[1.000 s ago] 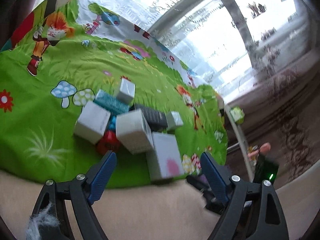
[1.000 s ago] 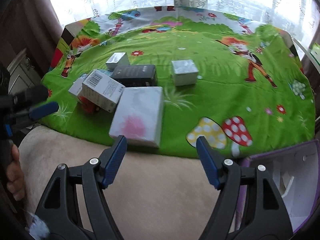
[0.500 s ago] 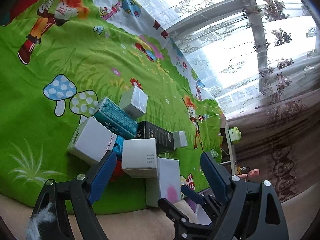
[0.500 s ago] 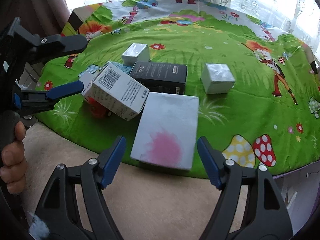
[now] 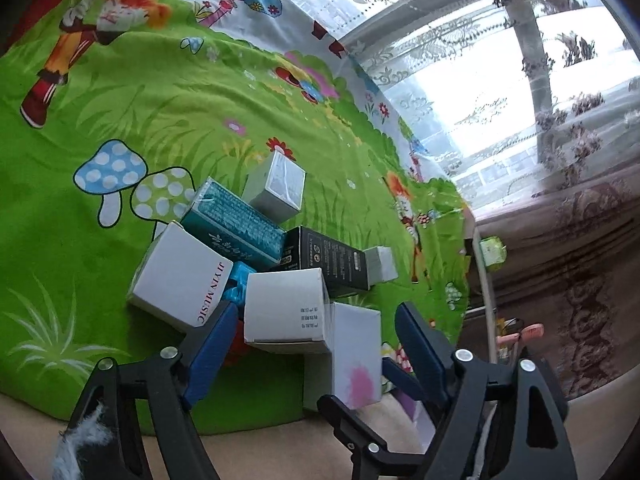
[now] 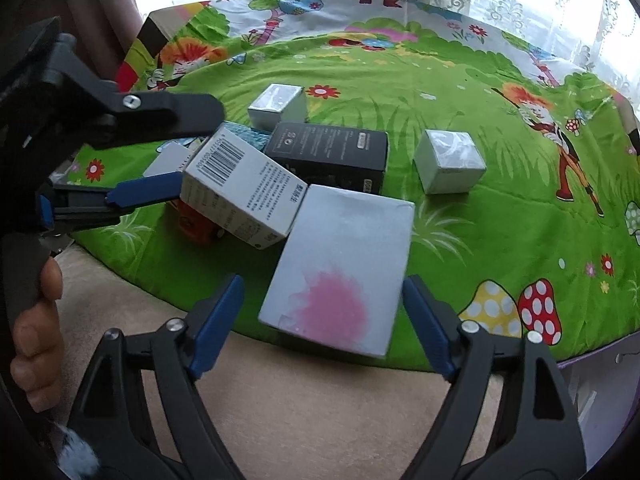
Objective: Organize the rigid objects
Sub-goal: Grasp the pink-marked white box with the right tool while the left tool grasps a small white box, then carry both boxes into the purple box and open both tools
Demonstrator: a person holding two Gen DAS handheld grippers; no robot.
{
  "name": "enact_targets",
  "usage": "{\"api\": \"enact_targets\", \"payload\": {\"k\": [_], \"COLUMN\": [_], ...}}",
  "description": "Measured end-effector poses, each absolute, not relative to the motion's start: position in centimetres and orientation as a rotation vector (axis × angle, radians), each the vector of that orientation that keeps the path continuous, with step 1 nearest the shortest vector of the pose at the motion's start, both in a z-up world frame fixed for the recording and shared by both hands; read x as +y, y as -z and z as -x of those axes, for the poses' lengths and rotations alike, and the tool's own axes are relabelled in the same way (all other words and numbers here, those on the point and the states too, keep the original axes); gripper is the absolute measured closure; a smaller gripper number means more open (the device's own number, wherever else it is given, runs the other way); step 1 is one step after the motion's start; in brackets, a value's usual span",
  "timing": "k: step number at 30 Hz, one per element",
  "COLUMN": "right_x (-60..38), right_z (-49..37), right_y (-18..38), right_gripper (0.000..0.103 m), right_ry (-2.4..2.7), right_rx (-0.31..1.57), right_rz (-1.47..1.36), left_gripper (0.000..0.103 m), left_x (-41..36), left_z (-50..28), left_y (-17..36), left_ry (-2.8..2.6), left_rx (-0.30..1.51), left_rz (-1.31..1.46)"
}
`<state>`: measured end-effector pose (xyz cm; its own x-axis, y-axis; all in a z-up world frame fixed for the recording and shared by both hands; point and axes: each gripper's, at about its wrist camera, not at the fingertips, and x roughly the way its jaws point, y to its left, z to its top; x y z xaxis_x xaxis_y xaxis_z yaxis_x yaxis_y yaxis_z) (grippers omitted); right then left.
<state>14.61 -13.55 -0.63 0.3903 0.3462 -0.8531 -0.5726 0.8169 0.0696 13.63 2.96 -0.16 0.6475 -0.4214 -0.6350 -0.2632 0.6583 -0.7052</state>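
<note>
A pile of boxes lies on the green cartoon mat [image 6: 440, 80]. My left gripper [image 5: 318, 308] straddles the white barcode box [image 5: 286, 304], which leans on the pile; its jaws are closing and the pads do not press on it. That gripper [image 6: 198, 148] also shows in the right wrist view, beside the barcode box [image 6: 240, 188]. My right gripper [image 6: 322, 280] straddles the near end of the flat white box with a pink stain [image 6: 340, 264]; its jaws are opening, clear of the box's sides. Behind lie a black box [image 6: 332, 152], a teal box [image 5: 232, 224] and a white lettered box [image 5: 180, 276].
Two small silver boxes [image 6: 276, 106] [image 6: 448, 160] sit apart on the mat. An orange-red object [image 6: 196, 224] is half hidden under the barcode box. Beige carpet [image 6: 320, 420] runs along the mat's near edge, with a purple-rimmed white bin [image 6: 600, 368] at right. A hand [image 6: 36, 340] holds the left gripper.
Both grippers came closer to the pile. The left jaws narrowed around the barcode box, the right jaws widened around the pink-stained box, and the right gripper entered the left wrist view.
</note>
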Motion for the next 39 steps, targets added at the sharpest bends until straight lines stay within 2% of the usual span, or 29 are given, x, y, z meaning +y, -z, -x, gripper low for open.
{"api": "enact_targets", "payload": {"k": [3, 8, 10, 39], "right_x": [-13.3, -12.9, -13.0, -18.1], "right_z": [-14.8, -15.1, -15.2, -12.5], "right_y": [0.7, 1.4, 1.5, -1.0], "right_gripper": [0.019, 0.019, 0.026, 0.028], "right_ry": [-0.59, -0.579, -0.567, -0.525], "right_rx": [1.016, 1.035, 1.036, 0.935], "right_rz": [0.256, 0.274, 0.272, 0.139], "left_gripper": [0.029, 0.055, 0.061, 0.061], "left_x": [2.7, 2.1, 2.0, -0.1], "left_z": [-13.9, -14.1, -14.1, -9.7], "left_y": [0.1, 0.2, 0.3, -2.4], "left_ry": [0.09, 0.072, 0.072, 0.159], "left_rx": [0.902, 0.928, 0.931, 0.771], "left_rz": [0.845, 0.769, 0.755, 0.824]}}
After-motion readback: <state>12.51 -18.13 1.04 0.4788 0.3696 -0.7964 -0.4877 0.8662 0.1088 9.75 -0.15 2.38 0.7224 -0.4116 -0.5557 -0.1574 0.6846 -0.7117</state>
